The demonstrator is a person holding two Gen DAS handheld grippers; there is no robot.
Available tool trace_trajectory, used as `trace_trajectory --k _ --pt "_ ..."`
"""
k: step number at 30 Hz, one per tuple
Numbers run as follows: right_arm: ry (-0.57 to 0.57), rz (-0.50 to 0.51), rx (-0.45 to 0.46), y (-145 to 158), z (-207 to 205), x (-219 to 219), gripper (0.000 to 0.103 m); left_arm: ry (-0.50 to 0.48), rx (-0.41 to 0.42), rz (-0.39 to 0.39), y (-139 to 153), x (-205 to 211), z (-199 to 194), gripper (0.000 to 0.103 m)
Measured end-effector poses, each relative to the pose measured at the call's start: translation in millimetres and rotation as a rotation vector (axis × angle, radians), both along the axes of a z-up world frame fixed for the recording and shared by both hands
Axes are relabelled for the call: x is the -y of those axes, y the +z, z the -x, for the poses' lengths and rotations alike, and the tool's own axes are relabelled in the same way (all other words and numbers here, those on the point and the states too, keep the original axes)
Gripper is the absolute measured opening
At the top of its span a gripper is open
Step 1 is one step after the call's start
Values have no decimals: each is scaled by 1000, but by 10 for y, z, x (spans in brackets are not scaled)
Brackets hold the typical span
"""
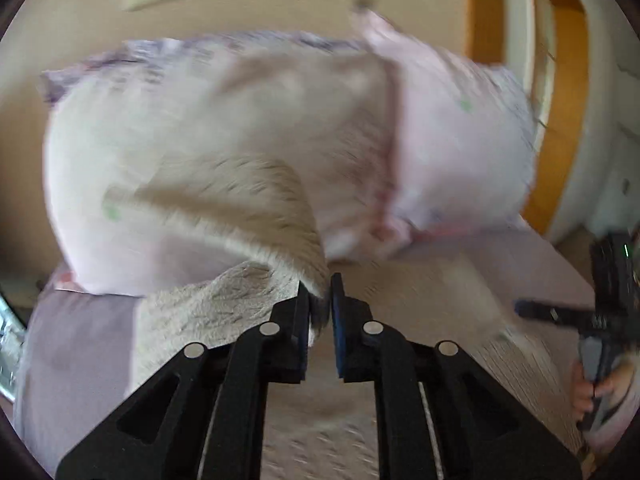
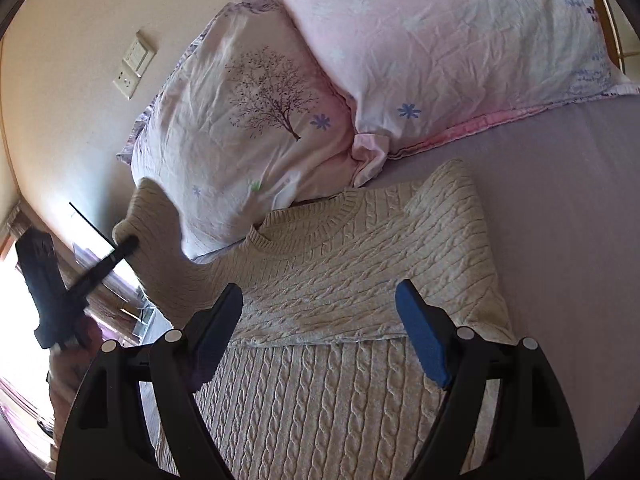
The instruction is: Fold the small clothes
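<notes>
A cream cable-knit sweater [image 2: 340, 280] lies on the lilac bed sheet [image 2: 560, 220], its neckline toward the pillows. Its right sleeve [image 2: 452, 208] is folded in over the body. My left gripper [image 1: 320, 304] is shut on the left sleeve [image 1: 240, 292] and holds it lifted off the bed; in the right wrist view this sleeve [image 2: 156, 232] hangs raised at the left with the left gripper [image 2: 124, 248] on its end. My right gripper [image 2: 320, 328] is open and empty above the sweater's middle. It also shows in the left wrist view [image 1: 612, 304] at the far right.
Two pink pillows [image 2: 248, 112] [image 2: 440, 40] lie against the beige wall behind the sweater. Wall switches [image 2: 134, 64] sit on the wall at left. A wooden door frame [image 1: 568, 100] stands at the right in the left wrist view, which is motion-blurred.
</notes>
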State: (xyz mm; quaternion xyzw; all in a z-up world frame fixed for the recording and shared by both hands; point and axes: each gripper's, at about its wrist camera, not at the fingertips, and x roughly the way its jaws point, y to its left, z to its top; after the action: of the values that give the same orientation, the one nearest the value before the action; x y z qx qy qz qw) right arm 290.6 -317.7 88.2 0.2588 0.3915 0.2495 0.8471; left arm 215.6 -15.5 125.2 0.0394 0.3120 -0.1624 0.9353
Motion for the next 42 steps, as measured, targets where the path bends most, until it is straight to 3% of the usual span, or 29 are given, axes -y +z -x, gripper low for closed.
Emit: trace_trajectory --k 3,6,8,12,16,17,18,19,23,26,28,29,31,32,33,34,39,42 --pt "-21 -8 -38 -60 -17 107 80 -158 -155 -106 -663 575 211 12" --pt "-12 16 -57 -83 -49 147 78 -152 -172 -83 -860 401 484 12" --pt "-15 60 -79 -114 -135 115 72 -100 -158 -26 -798 97 612 15" --pt "-124 70 -199 -285 -380 165 50 63 -131 -8 -656 -464 800 30" --pt "-192 57 -285 -502 -423 193 44 216 -154 4 -691 -934 992 41" --pt "-204 43 -276 -524 -430 194 38 242 -160 10 -717 -1024 1012 43" --pt "-210 17 -259 -527 -463 190 17 266 -167 17 -732 -1107 1033 43" --pt "-195 8 -227 -506 -511 162 11 291 -175 26 -765 -1176 1039 43" --pt "-219 10 -23 -130 -404 122 11 340 -190 99 -801 -1435 1166 45" --pt "-240 130 30 16 -437 61 15 345 -189 112 -834 -1488 1229 47" --pt "-282 220 -2 98 -410 65 50 325 -196 135 -853 -1492 1278 47" --pt "-307 228 19 161 -339 112 99 314 -193 137 -857 -1486 1301 47" --pt "-334 201 138 245 -188 198 99 306 -188 136 -868 -1481 1325 49" --pt "-327 236 138 252 -201 213 90 303 -189 142 -872 -1482 1329 50" --pt "-319 274 110 226 -250 237 61 299 -191 149 -875 -1481 1324 50" --pt "-307 290 76 182 -306 266 52 293 -193 153 -881 -1475 1318 51" --pt "-176 315 -89 -202 -615 459 50 272 -191 158 -882 -1432 1318 54" --pt "-112 304 -78 -279 -646 513 50 272 -196 155 -889 -1440 1313 55"
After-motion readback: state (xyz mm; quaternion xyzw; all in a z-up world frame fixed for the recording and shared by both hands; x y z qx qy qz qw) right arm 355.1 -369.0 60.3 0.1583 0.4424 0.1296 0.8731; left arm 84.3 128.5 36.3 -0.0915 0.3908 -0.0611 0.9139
